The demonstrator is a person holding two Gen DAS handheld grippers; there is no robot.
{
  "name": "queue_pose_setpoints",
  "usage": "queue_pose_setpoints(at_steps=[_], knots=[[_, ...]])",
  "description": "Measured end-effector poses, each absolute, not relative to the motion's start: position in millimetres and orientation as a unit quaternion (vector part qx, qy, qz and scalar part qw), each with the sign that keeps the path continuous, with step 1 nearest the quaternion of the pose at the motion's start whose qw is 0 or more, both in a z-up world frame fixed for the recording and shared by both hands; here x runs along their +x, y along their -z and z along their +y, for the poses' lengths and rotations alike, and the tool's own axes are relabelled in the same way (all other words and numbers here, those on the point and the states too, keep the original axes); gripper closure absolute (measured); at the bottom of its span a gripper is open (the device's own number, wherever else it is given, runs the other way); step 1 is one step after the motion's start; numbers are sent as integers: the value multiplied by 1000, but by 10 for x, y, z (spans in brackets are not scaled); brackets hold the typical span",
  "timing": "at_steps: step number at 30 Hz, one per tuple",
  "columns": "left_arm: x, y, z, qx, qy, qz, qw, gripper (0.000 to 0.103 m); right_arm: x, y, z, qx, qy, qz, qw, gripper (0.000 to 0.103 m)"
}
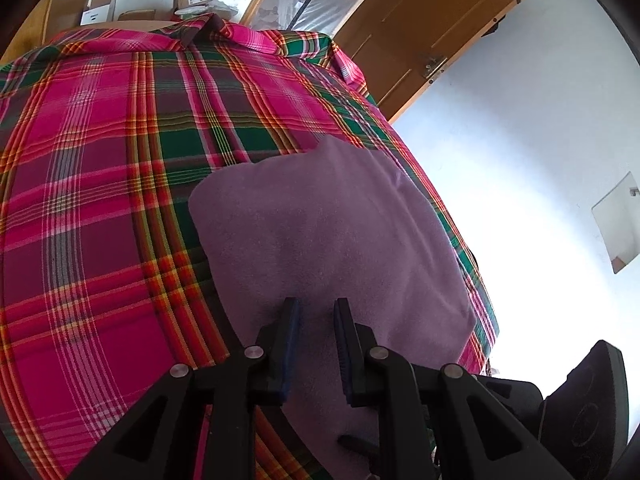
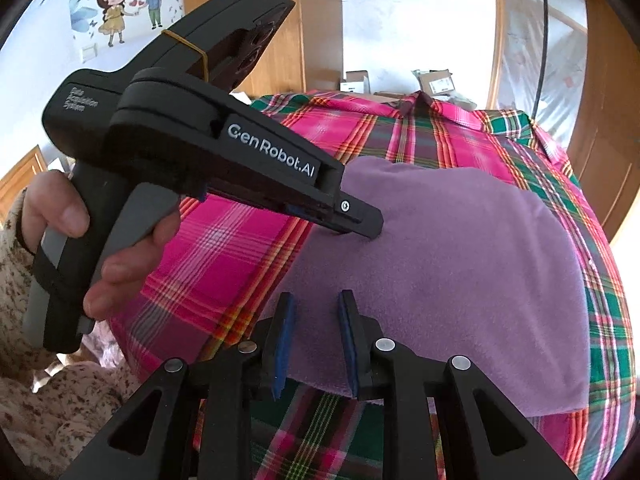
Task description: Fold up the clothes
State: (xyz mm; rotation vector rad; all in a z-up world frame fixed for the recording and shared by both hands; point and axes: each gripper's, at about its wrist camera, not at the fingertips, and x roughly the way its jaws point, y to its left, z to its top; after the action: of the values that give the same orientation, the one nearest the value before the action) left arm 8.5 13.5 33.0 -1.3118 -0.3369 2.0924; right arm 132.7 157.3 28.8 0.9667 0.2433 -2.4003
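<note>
A folded purple cloth [image 1: 336, 232] lies on a plaid-covered tabletop [image 1: 100, 168], close to its right edge, with a wooden door [image 1: 432, 36] and white wall beyond. The left gripper [image 1: 316, 308] hovers over the cloth's near part, its blue-padded fingers [image 1: 294, 320] apart with nothing between them, tips just above or touching the fabric; contact cannot be told. In the right wrist view the right gripper [image 2: 316, 300] also has its fingers [image 2: 286, 320] apart, poised over the cloth's near edge, the hem passing beneath them. A hand [image 2: 80, 240] in a patterned sleeve holds the left gripper's handle, its nose on the cloth's left side
</note>
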Motion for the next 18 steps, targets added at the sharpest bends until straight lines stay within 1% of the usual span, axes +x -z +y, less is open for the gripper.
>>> queue_pose_setpoints(at_steps=[3,7,12,18], knots=[[51,-377,139,-488,-802,-126,319,85,1303,-432,1739,341,901,77,257,80],[-38,-392,187,-491,-803,-122,315,85,1129,-564,2048,330,917,60,217,80],[-145,-386,243,-493,-804,-117,313,85,753,-563,2362,347,922,41,167,80],[-344,-349,350,-500,-802,-113,307,85,346,-524,2440,361,918,44,158,80]])
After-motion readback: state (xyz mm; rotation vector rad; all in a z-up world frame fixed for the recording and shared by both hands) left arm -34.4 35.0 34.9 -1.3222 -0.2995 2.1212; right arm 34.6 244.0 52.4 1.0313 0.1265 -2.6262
